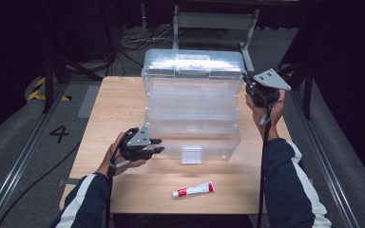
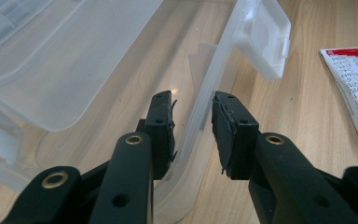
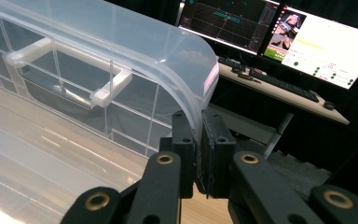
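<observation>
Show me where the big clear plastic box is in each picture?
High view: the clear box sits mid-table, its lid standing open at the back.
Left gripper view: its front wall runs up between the left claw's pads.
Right gripper view: the lid's rim curves down into the shut right claw.
Shared landmark: the lid's white handle.

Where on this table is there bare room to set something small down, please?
Bare wood lies left of the clear box, and along the table front either side of the tube. It is crowded at the box's front-left wall by the left gripper and its lid corner by the right gripper.
</observation>
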`<state>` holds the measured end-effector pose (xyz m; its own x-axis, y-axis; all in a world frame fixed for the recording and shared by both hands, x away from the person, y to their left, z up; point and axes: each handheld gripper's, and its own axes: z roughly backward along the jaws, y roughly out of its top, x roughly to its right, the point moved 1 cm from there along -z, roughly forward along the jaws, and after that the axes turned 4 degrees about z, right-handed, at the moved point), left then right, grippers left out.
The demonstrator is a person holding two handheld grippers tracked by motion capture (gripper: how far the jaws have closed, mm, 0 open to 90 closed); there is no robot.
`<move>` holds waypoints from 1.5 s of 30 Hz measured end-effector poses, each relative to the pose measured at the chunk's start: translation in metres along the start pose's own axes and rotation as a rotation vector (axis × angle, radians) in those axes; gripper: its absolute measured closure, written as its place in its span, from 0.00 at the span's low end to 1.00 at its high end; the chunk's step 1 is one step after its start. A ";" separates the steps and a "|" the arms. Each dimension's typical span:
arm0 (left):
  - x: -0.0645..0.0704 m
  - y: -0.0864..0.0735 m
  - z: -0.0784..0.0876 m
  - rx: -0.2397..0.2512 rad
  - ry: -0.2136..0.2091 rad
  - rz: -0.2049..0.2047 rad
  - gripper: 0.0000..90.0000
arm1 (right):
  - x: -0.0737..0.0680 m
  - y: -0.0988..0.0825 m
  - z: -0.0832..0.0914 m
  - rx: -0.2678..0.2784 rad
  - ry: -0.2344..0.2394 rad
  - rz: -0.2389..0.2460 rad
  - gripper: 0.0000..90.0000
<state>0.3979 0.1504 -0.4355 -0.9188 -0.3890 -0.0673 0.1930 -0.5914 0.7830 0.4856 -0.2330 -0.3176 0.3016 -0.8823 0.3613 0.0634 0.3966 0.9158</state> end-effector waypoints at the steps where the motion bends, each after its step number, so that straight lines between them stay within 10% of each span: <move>1: 0.000 -0.001 0.000 0.004 0.003 -0.001 0.76 | 0.000 0.000 -0.001 -0.002 -0.003 -0.001 0.95; 45: -0.004 -0.004 0.002 0.025 0.019 0.009 0.73 | 0.016 0.015 -0.047 -0.091 0.024 -0.067 0.94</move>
<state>0.4002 0.1561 -0.4375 -0.9101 -0.4081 -0.0715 0.1930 -0.5702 0.7985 0.5360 -0.2297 -0.3061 0.3161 -0.9019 0.2943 0.1705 0.3591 0.9176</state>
